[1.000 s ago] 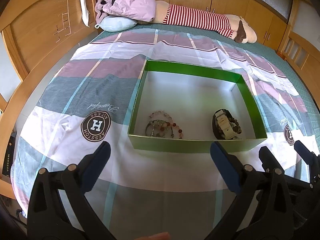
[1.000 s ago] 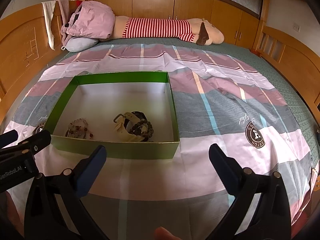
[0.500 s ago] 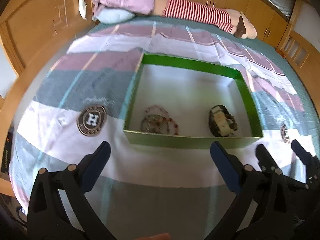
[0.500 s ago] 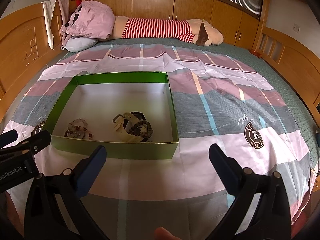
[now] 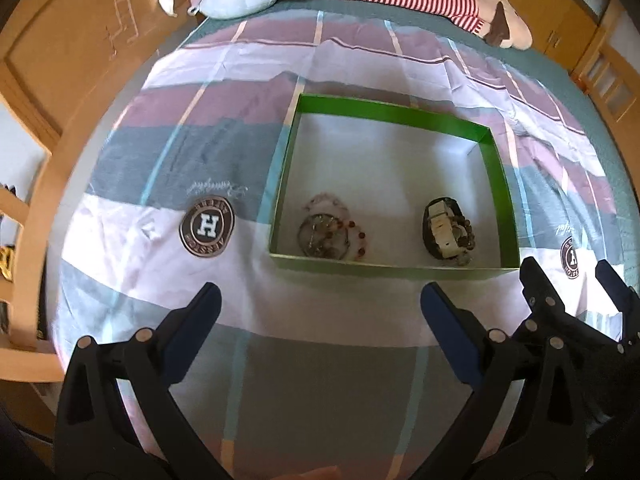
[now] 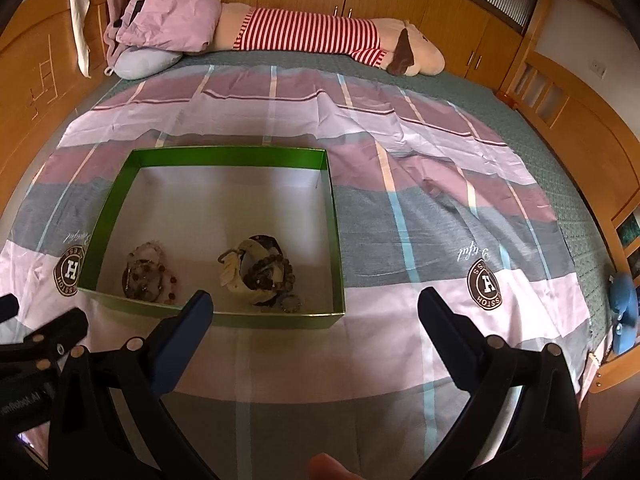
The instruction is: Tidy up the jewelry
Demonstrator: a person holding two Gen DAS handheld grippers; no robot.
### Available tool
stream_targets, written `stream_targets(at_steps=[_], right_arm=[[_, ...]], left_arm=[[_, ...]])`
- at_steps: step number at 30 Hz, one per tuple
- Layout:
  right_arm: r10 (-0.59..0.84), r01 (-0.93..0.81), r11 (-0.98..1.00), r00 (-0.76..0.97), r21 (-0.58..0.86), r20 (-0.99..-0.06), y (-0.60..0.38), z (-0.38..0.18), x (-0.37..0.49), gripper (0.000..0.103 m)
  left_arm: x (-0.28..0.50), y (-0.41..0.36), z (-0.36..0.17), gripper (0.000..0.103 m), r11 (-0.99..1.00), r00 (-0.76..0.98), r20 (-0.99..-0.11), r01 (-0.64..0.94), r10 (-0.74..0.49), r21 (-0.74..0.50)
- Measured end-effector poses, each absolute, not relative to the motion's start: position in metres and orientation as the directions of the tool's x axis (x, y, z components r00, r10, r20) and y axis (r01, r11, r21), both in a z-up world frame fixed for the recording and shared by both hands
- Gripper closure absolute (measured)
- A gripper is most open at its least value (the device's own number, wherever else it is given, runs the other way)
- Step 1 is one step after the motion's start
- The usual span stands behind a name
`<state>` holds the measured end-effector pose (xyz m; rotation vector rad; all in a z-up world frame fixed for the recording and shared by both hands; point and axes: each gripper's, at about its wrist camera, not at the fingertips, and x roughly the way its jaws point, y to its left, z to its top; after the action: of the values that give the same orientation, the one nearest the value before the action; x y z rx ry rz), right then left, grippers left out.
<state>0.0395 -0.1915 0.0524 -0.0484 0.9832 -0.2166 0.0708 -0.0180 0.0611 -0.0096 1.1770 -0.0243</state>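
Both grippers empty, fingers spread: left (image 5: 318,304), right (image 6: 314,312). Beads (image 5: 332,232) at box (image 5: 394,114) 7 o'clock; watch (image 5: 446,232) at 5. Approach steeply, clearing near wall.

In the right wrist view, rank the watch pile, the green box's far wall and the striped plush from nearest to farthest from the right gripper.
1. Watch pile, inside the box's near end, left of the right gripper.
2. Green box's far wall, mid-bed.
3. Striped plush, at the headboard.

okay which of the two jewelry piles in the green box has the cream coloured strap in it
The pile nearer the green cardboard box's right wall: the cream strap coiled with dark bead bracelets. The left pile is only pale and reddish bead strands, no strap.
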Motion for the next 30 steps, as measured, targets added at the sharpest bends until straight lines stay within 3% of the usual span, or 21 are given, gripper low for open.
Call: stream_targets(at_steps=[12,30], right_arm=[[-0.212,0.252,0.963,0.505,-0.093,-0.837,-0.214,0.071,0.04,0.001],[-0.21,0.247,0.964,0.49,-0.096,-0.846,-0.214,0.064,0.041,0.001]], left_arm=[[0.076,-0.038,0.067,0.002,0.999,0.372,-0.927,0.045,-0.035,-0.02],[0.077,-0.032,0.06,0.002,0.999,0.38,-0.924,0.031,-0.046,-0.037]])
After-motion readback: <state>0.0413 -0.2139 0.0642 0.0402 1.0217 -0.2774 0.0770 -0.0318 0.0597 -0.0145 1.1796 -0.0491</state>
